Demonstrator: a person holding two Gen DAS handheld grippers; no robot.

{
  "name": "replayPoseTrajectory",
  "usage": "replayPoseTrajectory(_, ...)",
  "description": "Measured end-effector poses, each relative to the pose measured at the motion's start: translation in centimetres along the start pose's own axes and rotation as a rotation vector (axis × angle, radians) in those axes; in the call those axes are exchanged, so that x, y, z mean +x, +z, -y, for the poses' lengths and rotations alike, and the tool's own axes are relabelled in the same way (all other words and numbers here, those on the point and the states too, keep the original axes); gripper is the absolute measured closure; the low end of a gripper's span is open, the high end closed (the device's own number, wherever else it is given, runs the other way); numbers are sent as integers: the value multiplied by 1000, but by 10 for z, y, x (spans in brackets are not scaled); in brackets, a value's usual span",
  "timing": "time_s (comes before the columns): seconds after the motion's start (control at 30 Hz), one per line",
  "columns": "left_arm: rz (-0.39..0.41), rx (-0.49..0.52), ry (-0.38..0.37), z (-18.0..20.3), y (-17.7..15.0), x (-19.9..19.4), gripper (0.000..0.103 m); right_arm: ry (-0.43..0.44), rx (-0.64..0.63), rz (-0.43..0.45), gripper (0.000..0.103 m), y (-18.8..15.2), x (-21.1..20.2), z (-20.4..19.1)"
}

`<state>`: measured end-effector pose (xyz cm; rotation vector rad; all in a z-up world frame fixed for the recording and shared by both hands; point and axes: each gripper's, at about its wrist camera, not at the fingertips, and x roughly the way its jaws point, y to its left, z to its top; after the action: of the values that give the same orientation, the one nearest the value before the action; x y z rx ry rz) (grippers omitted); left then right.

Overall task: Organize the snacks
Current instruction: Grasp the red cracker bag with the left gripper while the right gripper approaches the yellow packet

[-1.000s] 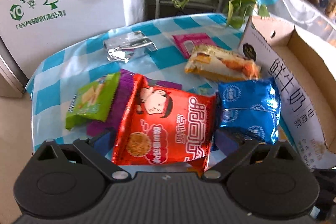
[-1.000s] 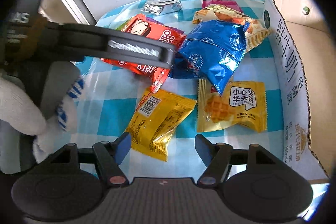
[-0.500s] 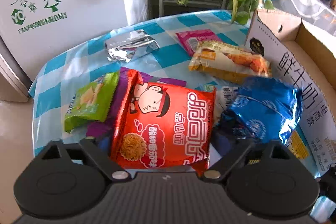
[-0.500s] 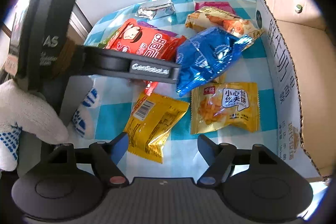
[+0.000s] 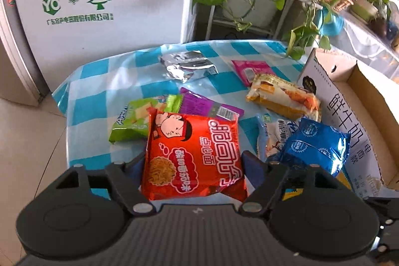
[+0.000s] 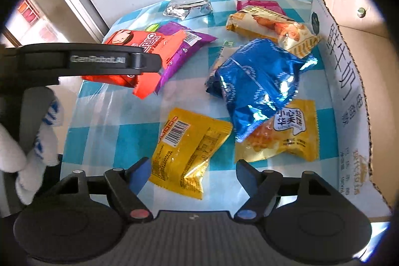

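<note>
The left gripper's [image 5: 193, 163] fingers clamp the red noodle packet [image 5: 193, 153] by its near end, long axis running away from them, the cardboard box [image 5: 349, 121] to its right; the right gripper [image 6: 193, 173] gapes wide, empty, above the yellow packet [image 6: 189, 148].

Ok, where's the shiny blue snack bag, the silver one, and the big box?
blue snack bag [image 6: 256, 84], right wrist view, middle of its front
silver packet [image 5: 187, 64], left wrist view, its crinkled middle
cardboard box [image 6: 344, 81], right wrist view, printed outer wall
</note>
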<state>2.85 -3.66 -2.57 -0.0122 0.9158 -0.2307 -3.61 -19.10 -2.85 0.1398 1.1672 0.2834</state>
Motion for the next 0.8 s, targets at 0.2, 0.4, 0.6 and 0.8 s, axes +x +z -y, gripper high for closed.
replayPoseTrajectory(0.2,19,-26,3,-11,1,-7,31,-32,12,-10,13,2,12,-11)
replayPoseTrajectory(0.4,3,-21,-5,-14,-2,-5,32,-103,-9,14,13,4,19,-21)
replayPoseTrajectory(0.6,-33,-21,-49,-15,-7,-2,16,-158,-58,28,31,6,22,-27)
replayPoseTrajectory(0.8,-78,37,-18,-4,-14,11,8,-155,-75,22,46,3,14,-20)
